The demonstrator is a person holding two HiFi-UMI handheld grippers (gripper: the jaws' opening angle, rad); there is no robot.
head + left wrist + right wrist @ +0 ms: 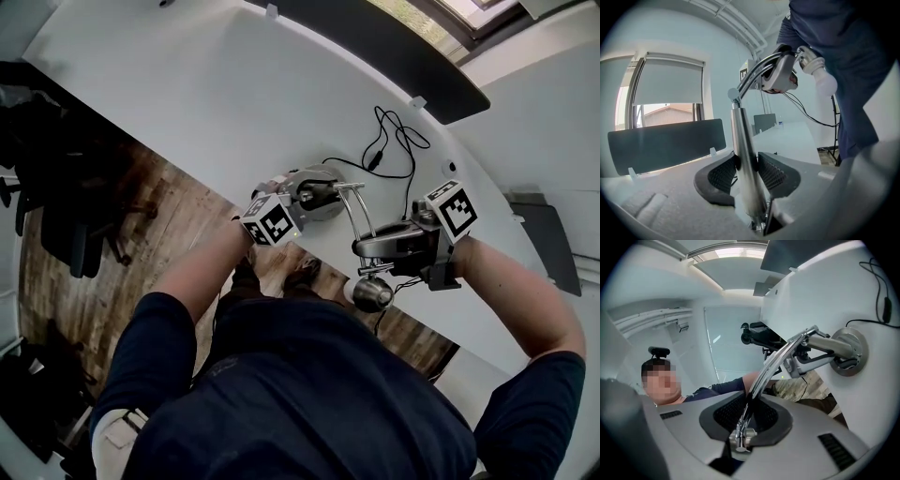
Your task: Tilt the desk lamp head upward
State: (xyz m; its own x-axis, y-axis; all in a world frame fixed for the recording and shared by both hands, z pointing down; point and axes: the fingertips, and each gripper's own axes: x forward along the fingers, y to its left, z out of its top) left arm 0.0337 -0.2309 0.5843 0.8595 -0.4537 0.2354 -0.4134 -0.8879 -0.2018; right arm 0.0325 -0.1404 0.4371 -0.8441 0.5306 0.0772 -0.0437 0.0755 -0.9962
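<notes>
The desk lamp (354, 211) is stood on the white desk (187, 94), close to the near edge. Its round base (857, 345) is set flat on the desktop. A chrome post (743, 140) is seen rising upright from the base. From the joint at the top of the post, a pair of curved rods (780, 359) is arched out toward the near edge.

The lamp head is carried at the far end of those rods, about over the near edge of the desk. Only a socket and a bare bulb (372, 294) can be made out there. In the left gripper view the long axis of the head, from socket to bulb, is slanted downward and away from the post, so the bulb is pointed down and outward.

The post is pinched low down by the left gripper (746, 165), one ribbed pad pressed against each side. The curved rods are clamped by the right gripper (749, 416) near their head end, with its jaws drawn close together on the thin metal.

A black cable (398, 141) is laid in loose loops on the desk beyond the base, toward the far edge. A dark divider panel (394, 47) is mounted along that far edge.
</notes>
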